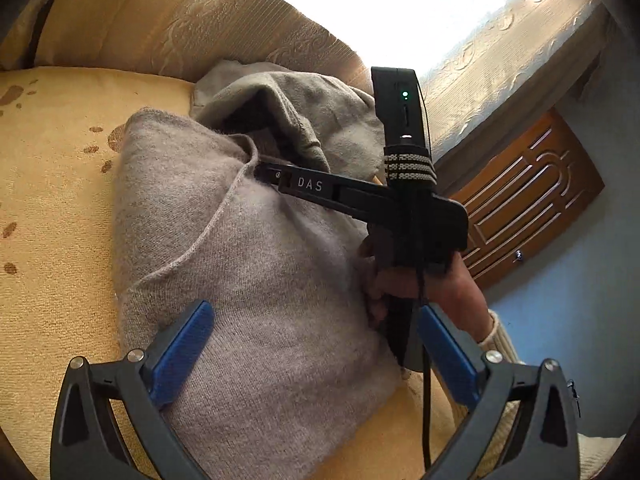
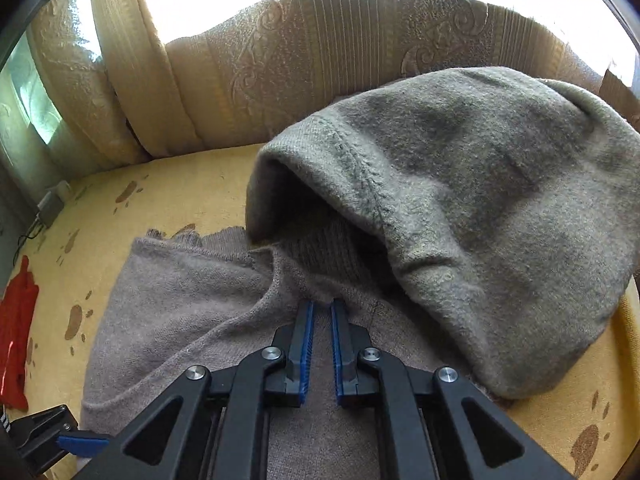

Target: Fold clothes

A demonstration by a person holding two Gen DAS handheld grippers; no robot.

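Note:
A mauve-grey knit sweater (image 1: 256,280) lies folded on the yellow sofa seat (image 1: 52,208). My left gripper (image 1: 316,352) hovers over the sweater's near end, open wide, with nothing pinched between its blue pads. My right gripper (image 2: 322,308) points down at the sweater (image 2: 180,308). Its jaws are shut, and knit bunches around the tips. In the left wrist view the right gripper (image 1: 264,172), held by a hand (image 1: 432,288), has its tip buried at a folded edge of the sweater.
A grey-green fleece garment (image 2: 480,200) is heaped behind the sweater, against the beige sofa back (image 2: 320,60). A red cloth (image 2: 16,340) and a small adaptor (image 2: 50,204) lie at the seat's left. A wooden door (image 1: 528,192) stands to the right.

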